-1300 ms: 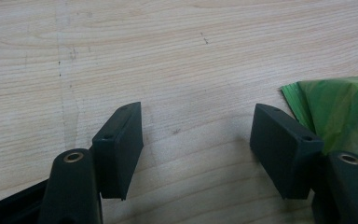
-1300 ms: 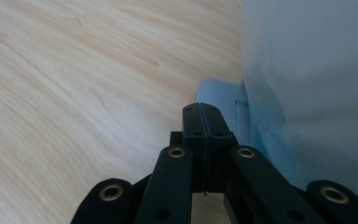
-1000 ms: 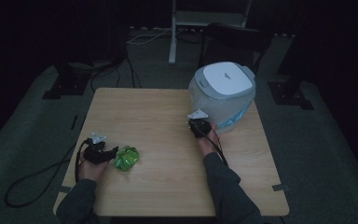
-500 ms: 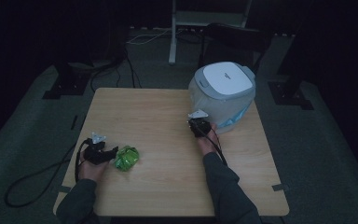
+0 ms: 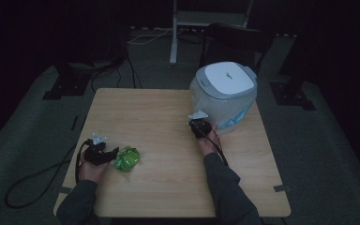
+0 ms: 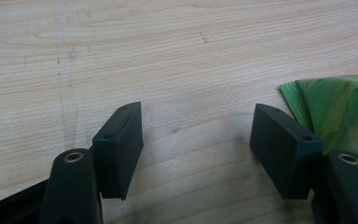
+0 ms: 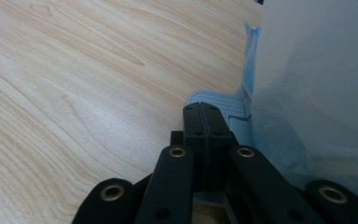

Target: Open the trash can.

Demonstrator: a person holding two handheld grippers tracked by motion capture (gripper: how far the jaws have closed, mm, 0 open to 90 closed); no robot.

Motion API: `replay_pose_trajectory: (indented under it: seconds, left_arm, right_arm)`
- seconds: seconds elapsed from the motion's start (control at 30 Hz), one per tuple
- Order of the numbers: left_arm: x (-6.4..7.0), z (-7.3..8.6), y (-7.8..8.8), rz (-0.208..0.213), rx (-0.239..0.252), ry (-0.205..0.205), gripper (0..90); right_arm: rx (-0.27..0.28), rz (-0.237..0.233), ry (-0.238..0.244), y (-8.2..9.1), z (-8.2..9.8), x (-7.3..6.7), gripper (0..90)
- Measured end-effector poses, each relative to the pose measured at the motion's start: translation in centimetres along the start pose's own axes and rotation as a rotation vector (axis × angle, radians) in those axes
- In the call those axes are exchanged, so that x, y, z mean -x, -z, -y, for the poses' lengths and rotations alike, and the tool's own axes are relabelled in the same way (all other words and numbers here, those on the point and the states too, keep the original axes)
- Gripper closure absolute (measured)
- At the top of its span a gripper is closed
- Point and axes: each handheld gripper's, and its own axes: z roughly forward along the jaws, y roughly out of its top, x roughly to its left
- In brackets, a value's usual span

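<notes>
A crinkled, glossy green wrapper (image 5: pixel 127 159) lies on the pale wood-grain table (image 5: pixel 159 122) near its front left, just beside the left gripper (image 6: pixel 198 149), whose jaws gape wide over bare wood. The right gripper (image 7: pixel 202 122), jaws pressed together with nothing visible between them, sits against the rounded white and pale-blue appliance (image 5: pixel 225 93); its base is partly hidden.

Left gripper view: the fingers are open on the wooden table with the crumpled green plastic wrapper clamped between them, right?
Not quite. The left gripper is open, but nothing is clamped: the left gripper view shows bare wooden table between its fingers. The crumpled green plastic wrapper lies outside them, beside the finger on the right of that view.
</notes>
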Motion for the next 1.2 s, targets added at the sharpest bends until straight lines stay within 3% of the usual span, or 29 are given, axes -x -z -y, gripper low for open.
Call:
replay_pose_trajectory:
  seconds: [1.2]
  left_arm:
    - [0.00, 0.11, 0.06, 0.001, 0.004, -0.003, 35.0]
  right_arm:
    - [-0.038, 0.007, -0.016, -0.88, 0.13, -0.16, 90.0]
